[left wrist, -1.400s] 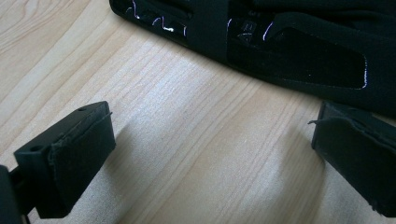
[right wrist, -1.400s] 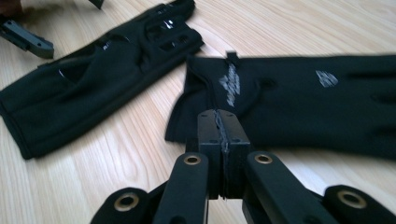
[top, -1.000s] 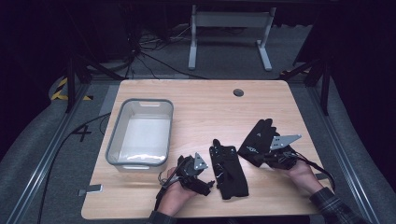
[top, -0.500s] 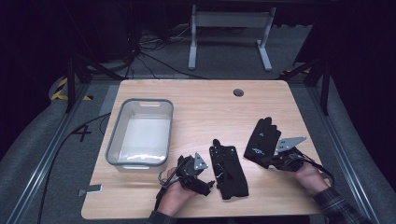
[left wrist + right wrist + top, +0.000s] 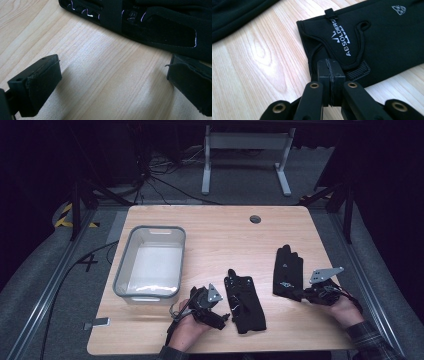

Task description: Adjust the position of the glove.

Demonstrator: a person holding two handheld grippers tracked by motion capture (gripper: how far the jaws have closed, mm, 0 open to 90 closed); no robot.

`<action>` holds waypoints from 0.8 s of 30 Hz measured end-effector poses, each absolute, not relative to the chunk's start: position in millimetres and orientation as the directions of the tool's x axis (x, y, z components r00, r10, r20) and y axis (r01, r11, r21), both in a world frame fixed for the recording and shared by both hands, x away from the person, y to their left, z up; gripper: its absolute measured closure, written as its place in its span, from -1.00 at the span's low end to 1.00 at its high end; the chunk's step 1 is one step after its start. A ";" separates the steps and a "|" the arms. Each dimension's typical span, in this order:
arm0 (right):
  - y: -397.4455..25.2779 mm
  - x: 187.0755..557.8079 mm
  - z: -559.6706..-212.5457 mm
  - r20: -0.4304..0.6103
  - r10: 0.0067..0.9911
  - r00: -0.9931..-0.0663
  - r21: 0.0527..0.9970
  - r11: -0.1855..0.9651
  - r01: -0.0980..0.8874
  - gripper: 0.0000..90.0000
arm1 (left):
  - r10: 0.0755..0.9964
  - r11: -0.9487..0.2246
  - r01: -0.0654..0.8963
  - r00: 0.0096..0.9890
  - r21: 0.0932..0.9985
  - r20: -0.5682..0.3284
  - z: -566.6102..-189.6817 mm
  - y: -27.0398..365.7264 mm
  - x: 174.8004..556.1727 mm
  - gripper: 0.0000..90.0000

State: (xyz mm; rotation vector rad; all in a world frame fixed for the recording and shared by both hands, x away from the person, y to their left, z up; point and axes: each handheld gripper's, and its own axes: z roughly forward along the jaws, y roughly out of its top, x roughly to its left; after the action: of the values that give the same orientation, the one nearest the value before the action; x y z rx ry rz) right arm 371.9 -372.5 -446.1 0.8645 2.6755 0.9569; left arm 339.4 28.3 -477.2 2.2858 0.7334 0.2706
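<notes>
Gloves are lying flat on the bench (image 5: 210, 227): right claw (image 5: 331, 75) is pinching the right glove's (image 5: 288, 271) cuff. Left claw (image 5: 112, 82) is gaping wide, resting beside the left glove (image 5: 245, 300).

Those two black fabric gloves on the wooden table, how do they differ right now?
The black fabric glove on the right is gripped at its cuff by the right gripper, jaws shut; the black fabric glove in the middle lies free, with the left gripper open beside it. The right glove shows a white logo; the middle one shows thin white markings. The right glove lies farther from the grey plastic bin. Both lie flat, fingers pointing away from the person.
</notes>
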 end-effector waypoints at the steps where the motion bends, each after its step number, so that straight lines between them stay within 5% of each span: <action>1: -374.8 371.6 -445.9 0.030 0.579 -0.815 0.626 0.625 0.467 1.00 | 0.579 -0.585 0.431 0.815 0.687 -0.018 -477.3 28.3 339.0 -1.00; 24: -428.4 374.0 -441.1 -0.027 0.688 -0.725 0.600 0.592 0.539 1.00 | 0.581 -0.584 0.432 0.814 0.687 -0.019 -477.3 28.3 338.9 -1.00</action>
State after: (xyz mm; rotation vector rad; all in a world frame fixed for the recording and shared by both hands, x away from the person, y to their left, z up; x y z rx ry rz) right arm 374.0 -428.4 -441.1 1.0099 2.5664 0.8403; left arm 338.9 28.3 -477.3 2.2844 0.7407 0.2701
